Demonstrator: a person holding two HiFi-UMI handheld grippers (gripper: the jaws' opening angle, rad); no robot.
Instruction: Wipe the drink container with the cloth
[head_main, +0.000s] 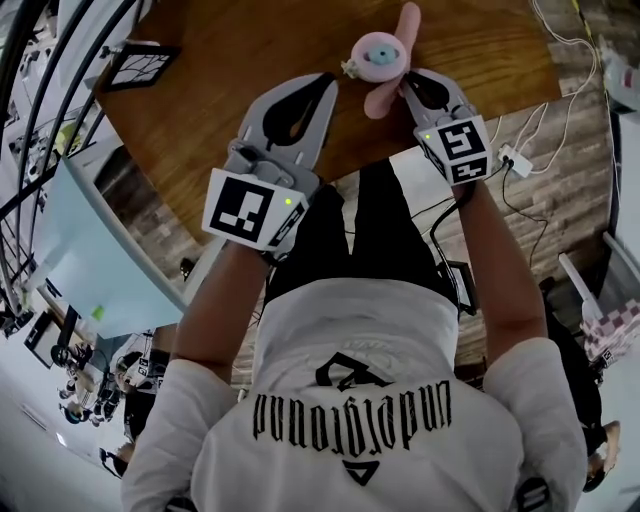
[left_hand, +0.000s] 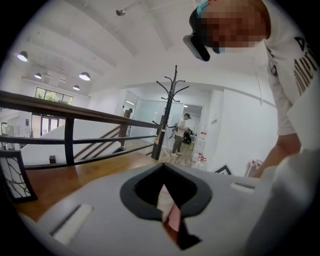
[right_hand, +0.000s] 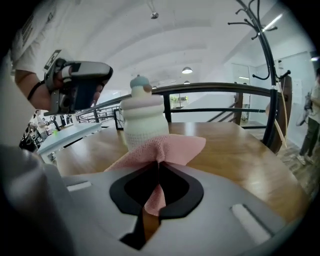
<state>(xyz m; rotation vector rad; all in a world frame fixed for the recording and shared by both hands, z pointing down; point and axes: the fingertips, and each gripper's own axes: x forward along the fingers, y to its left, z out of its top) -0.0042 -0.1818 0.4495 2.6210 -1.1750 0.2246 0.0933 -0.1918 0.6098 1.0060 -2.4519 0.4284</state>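
The person's white shirt (head_main: 370, 400) fills the bottom of the head view, closest of all, with both forearms reaching forward from it over a wooden table (head_main: 230, 60).

The right tongs (right_hand: 157, 162) are clamped on the pink cloth (right_hand: 170, 147). A fold of it hangs down through the opening between the jaws, and the rest fans out just past the tips. The drink container (right_hand: 142, 117) stands upright on the table directly beyond that fan, a pale bottle with a textured lower body and a small blue-and-pink cap. The cloth lies against its lower part on the side facing the right tongs. In the head view, the container (head_main: 378, 55) is seen from above, with the cloth (head_main: 407, 25) wrapped along its right side and the right tongs (head_main: 408, 82) just below it.

The left tongs (left_hand: 162, 165) are closed, tips meeting, with nothing gripped that can be made out (a thin pale and pink sliver shows through the opening, too small to identify). In the head view the left tongs (head_main: 328, 80) point toward the container from its left, tips just beside it, though I cannot tell whether they touch it. The container thus sits between the two pairs of tips. The left gripper view itself looks across the table toward a dark railing (left_hand: 75, 112) and a coat stand (left_hand: 167, 115), and the container is outside it.
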